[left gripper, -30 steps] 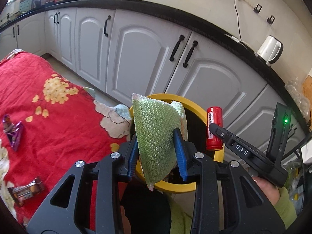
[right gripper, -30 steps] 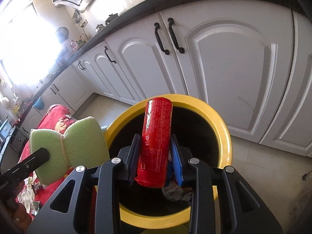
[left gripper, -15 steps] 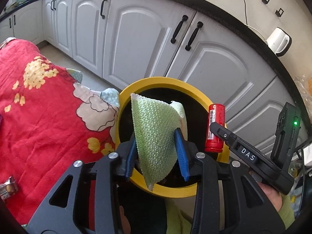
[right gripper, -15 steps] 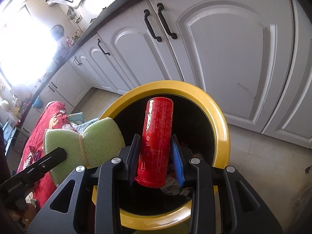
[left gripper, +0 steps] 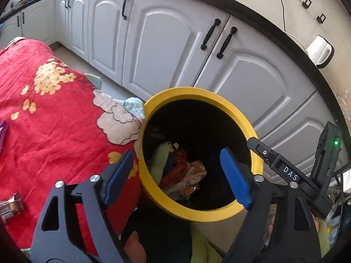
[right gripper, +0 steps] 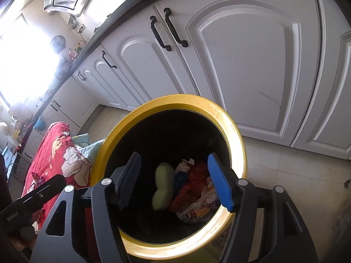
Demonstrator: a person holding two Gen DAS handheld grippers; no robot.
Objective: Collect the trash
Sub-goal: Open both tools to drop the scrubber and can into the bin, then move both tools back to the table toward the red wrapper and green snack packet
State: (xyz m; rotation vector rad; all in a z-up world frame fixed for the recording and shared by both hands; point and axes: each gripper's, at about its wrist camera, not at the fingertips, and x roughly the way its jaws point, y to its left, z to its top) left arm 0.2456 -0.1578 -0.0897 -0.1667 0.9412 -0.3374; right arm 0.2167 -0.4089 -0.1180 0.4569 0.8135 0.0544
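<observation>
My left gripper (left gripper: 175, 173) hangs over the yellow-rimmed bin (left gripper: 232, 114), its jaws opening with nothing between them; the blue pads stand wide apart, one over the bin's near-left wall, the other over its black inside. My right gripper (right gripper: 174, 180) points down into the same bin (right gripper: 239, 140), its jaws opening too and empty. Straight ahead of my right fingers and below them, the green sponge (right gripper: 162, 186) lies on the heap at the bottom, looking blurred. Just beside it toward my blue right pad sit a red can or wrapper (right gripper: 193, 182), which I cannot tell apart for sure, and crumpled snack wrappers (right gripper: 201, 208). From my left fingers the sponge (left gripper: 161, 155) shows beneath the gap, closer to the left pad. To the left of my left fingers spreads the red flowered cloth (left gripper: 54, 131), a wrapped snack (left gripper: 11, 205) on it at the far left edge. Beyond the bin stand white cabinets (left gripper: 166, 50)
</observation>
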